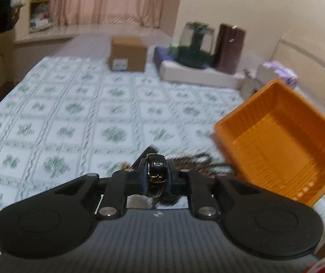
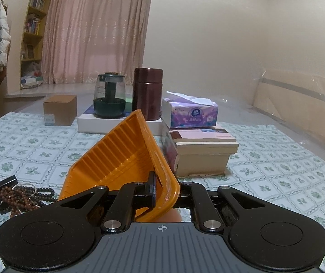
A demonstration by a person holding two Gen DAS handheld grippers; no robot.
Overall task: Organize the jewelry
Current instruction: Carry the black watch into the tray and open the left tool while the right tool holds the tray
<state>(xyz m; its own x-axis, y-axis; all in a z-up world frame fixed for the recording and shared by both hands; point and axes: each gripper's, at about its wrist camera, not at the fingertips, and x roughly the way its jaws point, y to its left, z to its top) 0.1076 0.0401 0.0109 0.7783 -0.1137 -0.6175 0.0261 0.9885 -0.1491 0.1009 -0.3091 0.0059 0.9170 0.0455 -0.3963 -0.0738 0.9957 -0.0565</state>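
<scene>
My left gripper (image 1: 156,175) is shut on a glossy black band (image 1: 155,170) with a gold trim, lifted above the green-patterned tablecloth (image 1: 71,113). A blurred heap of dark beads (image 1: 196,161) lies just behind it. To its right hangs the orange ribbed tray (image 1: 276,141), tipped toward me. In the right wrist view my right gripper (image 2: 165,190) is shut on the tray's (image 2: 121,159) near corner rim and holds it tilted up. Brown bead strings (image 2: 19,195) and a small black piece (image 2: 7,180) lie in a pile left of the tray.
Along the back stand a cardboard box (image 2: 60,110), a glass teapot (image 2: 110,97) and a maroon flask (image 2: 147,93) on a flat white box (image 2: 89,124). A tissue box (image 2: 192,112) tops stacked books (image 2: 201,150). Clear plastic sheeting (image 2: 299,104) lines the right side.
</scene>
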